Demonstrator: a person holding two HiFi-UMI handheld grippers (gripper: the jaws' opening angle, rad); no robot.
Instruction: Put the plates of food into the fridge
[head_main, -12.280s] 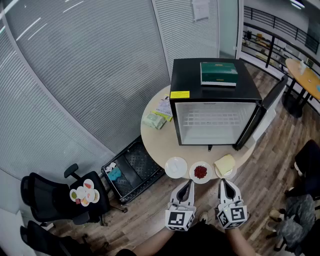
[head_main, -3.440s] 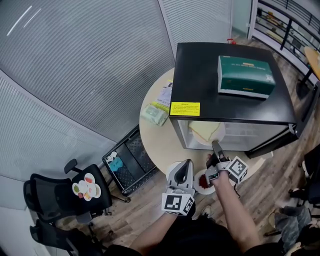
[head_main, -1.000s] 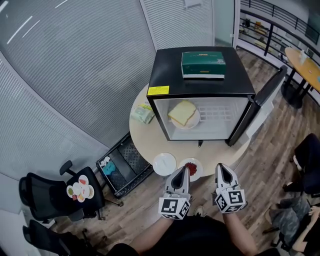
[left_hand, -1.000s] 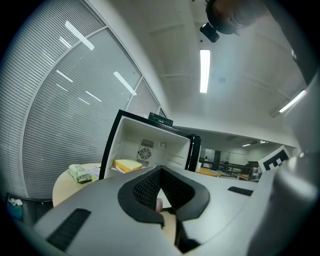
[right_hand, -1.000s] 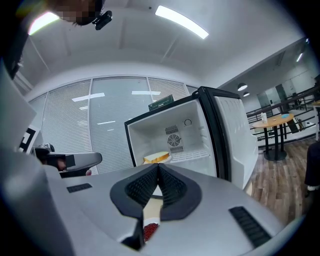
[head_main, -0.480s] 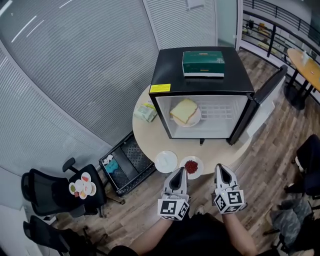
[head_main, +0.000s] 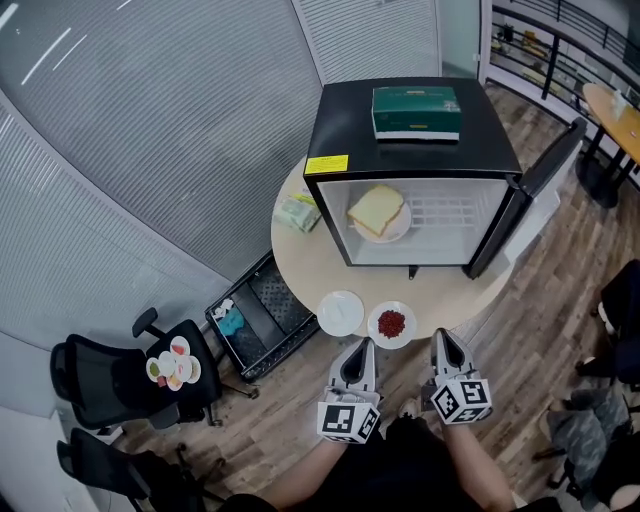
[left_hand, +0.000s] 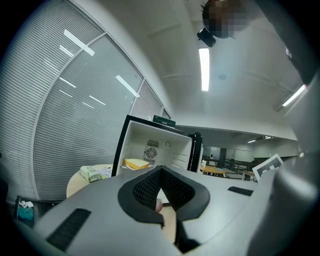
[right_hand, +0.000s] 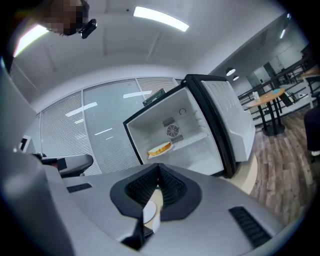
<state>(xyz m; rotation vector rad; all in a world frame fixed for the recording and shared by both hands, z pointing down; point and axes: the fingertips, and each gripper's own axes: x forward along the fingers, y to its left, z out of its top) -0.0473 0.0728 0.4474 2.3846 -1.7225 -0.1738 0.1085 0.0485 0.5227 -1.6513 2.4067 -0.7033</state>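
**Inspector:** State of the left gripper (head_main: 364, 347)?

**Assistant:** Jaws pressed together, nothing between them. It is off the near edge of the round table (head_main: 312, 268), with its tips pointing towards the fridge (head_main: 350, 125).

**Inspector:** And the right gripper (head_main: 443, 338)?

**Assistant:** Also closed tight and carrying nothing. It is alongside the left one but apart from it. Its tips are at the table's near rim, to the right of the plate of red food (head_main: 391, 324).

**Inspector:** Where are the plates?

**Assistant:** The plate with the sandwich (head_main: 378, 212) is inside the fridge, on the left part of the wire shelf. The plate of red food is on the table in front of the fridge, near the edge, just beyond the left gripper's tips. A white plate (head_main: 341, 312) lies just beside it on the left. Neither gripper touches either plate.

**Inspector:** Condition of the fridge?

**Assistant:** The fridge door (head_main: 530, 200) is open, swung out to the right. A green box (head_main: 416, 112) rests on the black top. A yellow label (head_main: 328, 164) sits at the top's front left corner.

**Inspector:** Anything else?

**Assistant:** A greenish packet (head_main: 299, 212) lies on the table, left of the fridge. A black crate (head_main: 262, 315) sits on the floor by the table's left side. An office chair (head_main: 120, 380) stands further left.
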